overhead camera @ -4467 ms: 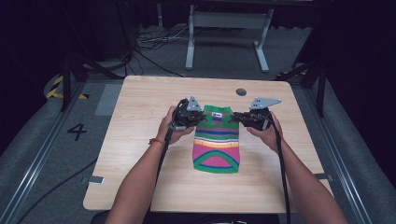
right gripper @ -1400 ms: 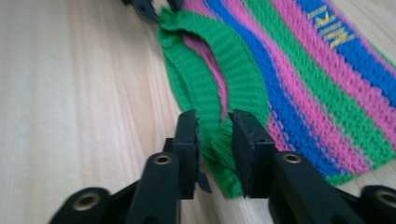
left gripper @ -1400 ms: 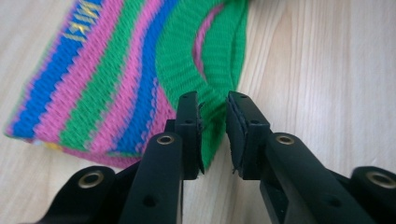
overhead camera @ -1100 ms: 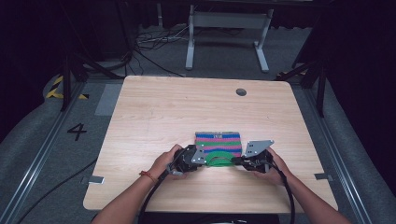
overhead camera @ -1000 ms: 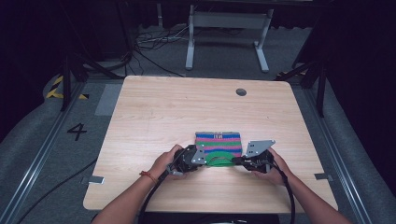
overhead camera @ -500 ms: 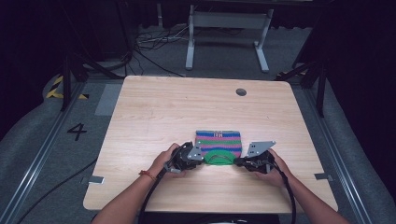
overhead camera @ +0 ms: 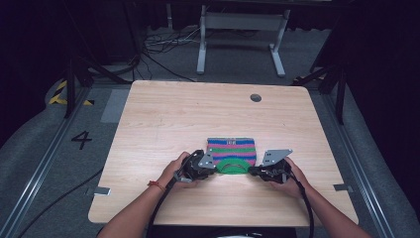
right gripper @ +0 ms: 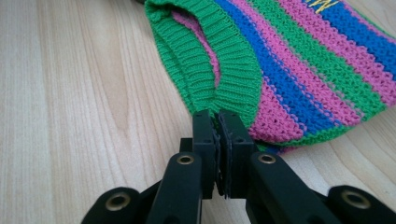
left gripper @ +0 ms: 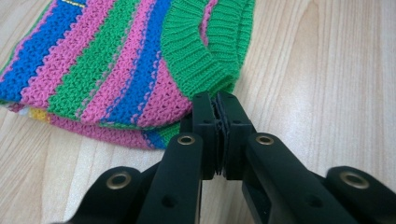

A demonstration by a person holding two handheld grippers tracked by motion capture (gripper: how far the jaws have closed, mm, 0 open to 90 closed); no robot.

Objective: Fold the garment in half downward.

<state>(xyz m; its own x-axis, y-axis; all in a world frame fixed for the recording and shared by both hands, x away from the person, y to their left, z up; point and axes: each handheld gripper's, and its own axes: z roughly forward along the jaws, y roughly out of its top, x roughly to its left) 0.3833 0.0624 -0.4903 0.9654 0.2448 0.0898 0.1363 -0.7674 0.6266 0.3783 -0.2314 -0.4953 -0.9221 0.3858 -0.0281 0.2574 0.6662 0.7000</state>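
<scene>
Nipped narrowly on the two near green-ribbed corners of the striped sweater (overhead camera: 231,150), lying folded on the surface (overhead camera: 198,109) toward the person's edge, by left tool (left gripper: 217,100), just easing apart, and right tool (right gripper: 217,116), probably to lay the fold square.

Dim surroundings, soft overhead light

A folded striped knit garment (overhead camera: 231,148) lies on the wooden table (overhead camera: 163,119).
</scene>
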